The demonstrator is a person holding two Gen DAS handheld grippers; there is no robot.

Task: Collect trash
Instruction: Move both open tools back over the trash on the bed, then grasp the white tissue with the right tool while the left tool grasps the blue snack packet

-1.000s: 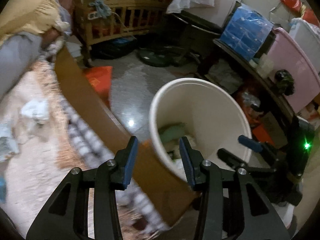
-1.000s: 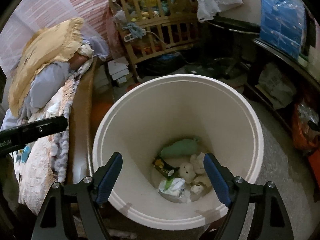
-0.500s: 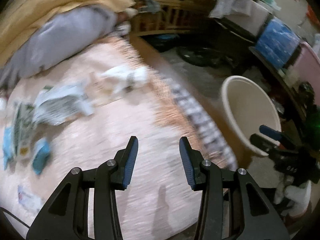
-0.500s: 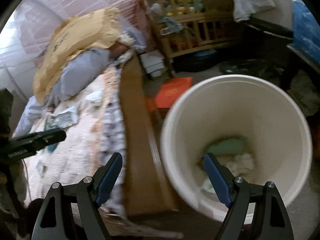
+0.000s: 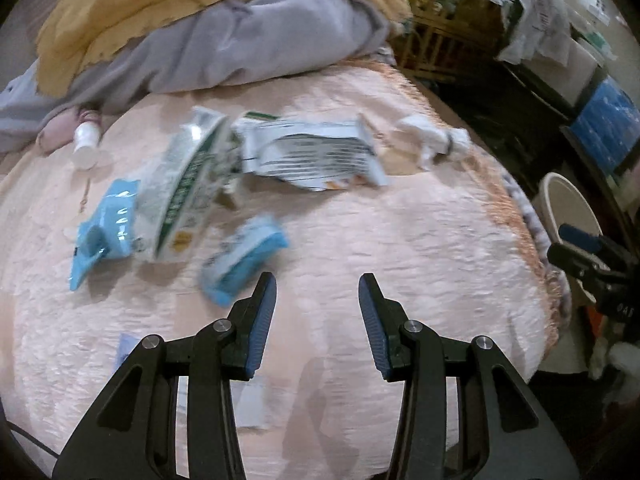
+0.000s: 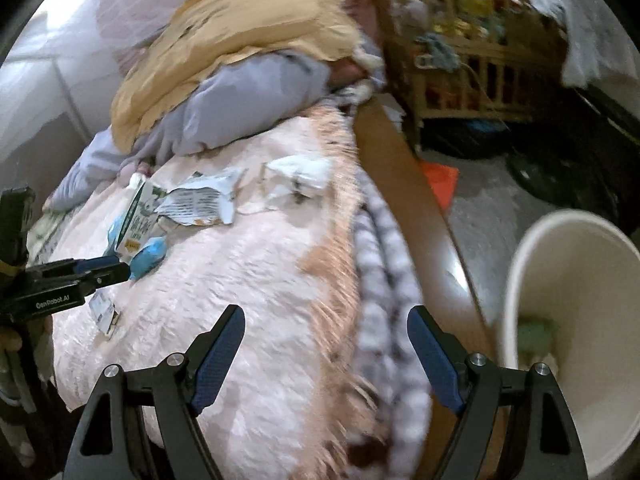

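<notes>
Left gripper [image 5: 317, 308] swung from bin [image 6: 568, 344] to bed wrappers [image 5: 312, 156], open & empty (right gripper [image 6: 326, 354] wide too).

— Where are the left tongs [image 5: 317, 312]?
— At the bottom centre of their own view, jaws parted, nothing between them.
— And the right tongs [image 6: 325, 354]?
— Low in their frame, spread wider and empty; the left tongs [image 6: 104, 268] show at mid-left.

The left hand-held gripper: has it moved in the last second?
Yes. The left hand-held gripper has swung left, away from the round white plastic bin, and now hangs open over the pink bedspread.
</notes>
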